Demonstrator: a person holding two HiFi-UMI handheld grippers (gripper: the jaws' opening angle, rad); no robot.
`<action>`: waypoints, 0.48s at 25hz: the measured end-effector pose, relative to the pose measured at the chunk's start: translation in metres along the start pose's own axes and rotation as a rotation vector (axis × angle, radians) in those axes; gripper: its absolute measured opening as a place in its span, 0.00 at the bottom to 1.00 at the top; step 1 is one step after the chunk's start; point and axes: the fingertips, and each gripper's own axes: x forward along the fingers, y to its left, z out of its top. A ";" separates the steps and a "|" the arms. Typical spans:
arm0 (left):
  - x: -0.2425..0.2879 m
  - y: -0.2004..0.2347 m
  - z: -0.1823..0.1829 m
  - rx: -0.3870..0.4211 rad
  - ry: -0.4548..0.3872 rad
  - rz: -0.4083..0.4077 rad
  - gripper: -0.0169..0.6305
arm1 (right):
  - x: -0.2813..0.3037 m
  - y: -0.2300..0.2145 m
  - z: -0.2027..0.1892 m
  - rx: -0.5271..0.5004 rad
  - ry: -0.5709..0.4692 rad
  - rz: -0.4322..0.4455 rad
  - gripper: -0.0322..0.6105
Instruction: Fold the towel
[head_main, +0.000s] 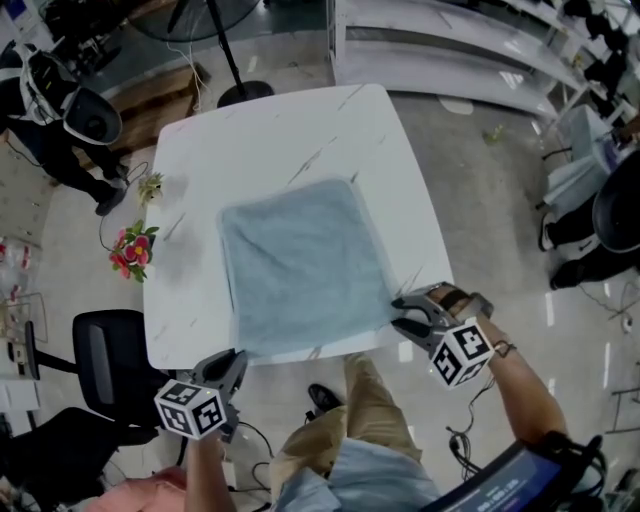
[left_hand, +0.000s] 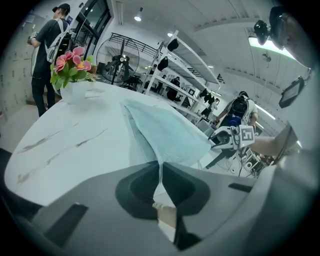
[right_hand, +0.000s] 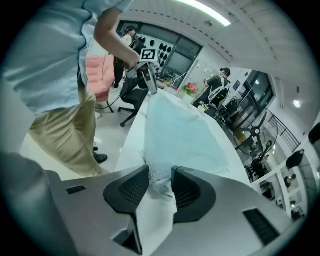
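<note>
On the white marbled surface (head_main: 262, 128), the pale blue towel (head_main: 300, 262) lies spread flat, its near edge running along the side closest to the person. The left gripper (head_main: 230, 362) has its jaws clenched on the near-left corner, while the right gripper (head_main: 408, 312) has its jaws apart, with the near-right corner lying loose between them. For a clean fold, the right jaws probably need a firm bite on that corner before both corners lift together and travel evenly toward the far edge.

No text is legible, only square markers on the left cube (head_main: 190, 408) and right cube (head_main: 461, 352).
</note>
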 end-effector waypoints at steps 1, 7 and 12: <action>0.000 0.000 0.000 -0.006 -0.002 -0.004 0.06 | 0.002 -0.001 -0.002 -0.015 0.007 -0.012 0.26; -0.018 -0.008 0.025 -0.057 -0.059 -0.015 0.06 | -0.018 -0.015 0.016 0.117 -0.080 -0.020 0.10; -0.043 -0.016 0.060 -0.037 -0.129 -0.011 0.06 | -0.046 -0.040 0.038 0.232 -0.168 -0.017 0.10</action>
